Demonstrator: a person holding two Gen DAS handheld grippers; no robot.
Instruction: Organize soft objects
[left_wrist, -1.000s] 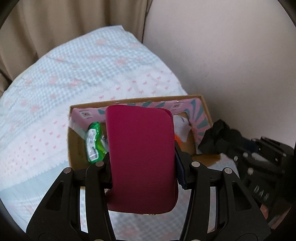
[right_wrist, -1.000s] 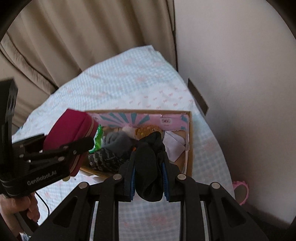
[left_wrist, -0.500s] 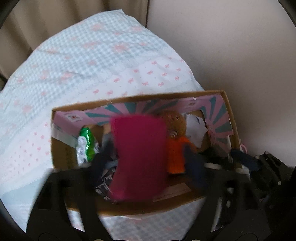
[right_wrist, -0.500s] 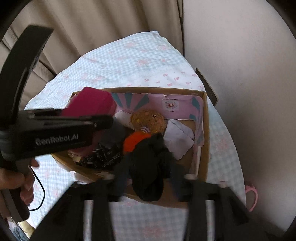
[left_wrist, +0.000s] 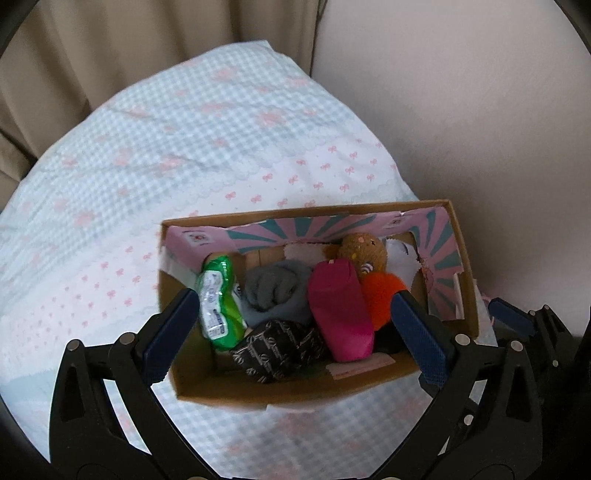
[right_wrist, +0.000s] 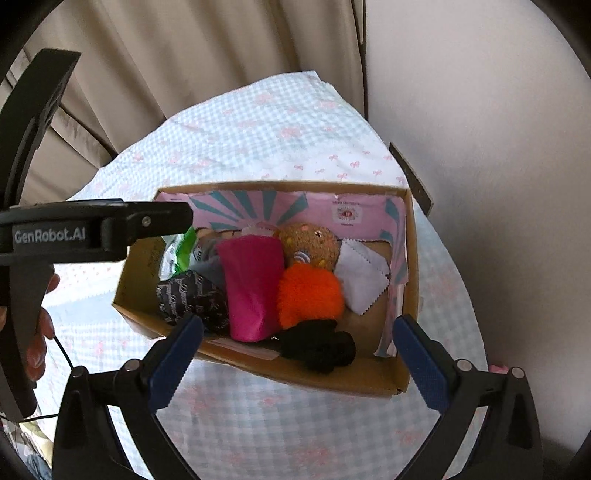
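A cardboard box (left_wrist: 373, 387) (right_wrist: 332, 376) sits on a checked cloth. In it lie a magenta pouch (left_wrist: 340, 314) (right_wrist: 251, 288), an orange fluffy ball (left_wrist: 380, 291) (right_wrist: 310, 291), a black soft item (right_wrist: 317, 345), a brown plush (right_wrist: 308, 243), a grey cloth (left_wrist: 277, 291), a dark patterned pouch (left_wrist: 280, 350) (right_wrist: 192, 295), a green packet (left_wrist: 218, 302) and a white cloth (right_wrist: 362, 280). My left gripper (left_wrist: 295, 339) is open and empty above the box. My right gripper (right_wrist: 295, 354) is open and empty over the box's near edge.
The cloth-covered table (left_wrist: 184, 147) is backed by beige curtains (right_wrist: 184, 74) and a pale wall (right_wrist: 480, 147) on the right. The left gripper's body (right_wrist: 92, 229) crosses the right wrist view at the left. A pink object (right_wrist: 496, 369) lies by the wall.
Both grippers opened. The magenta pouch left the left gripper and the black soft item left the right gripper; both now lie in the box. Both grippers rose over the box.
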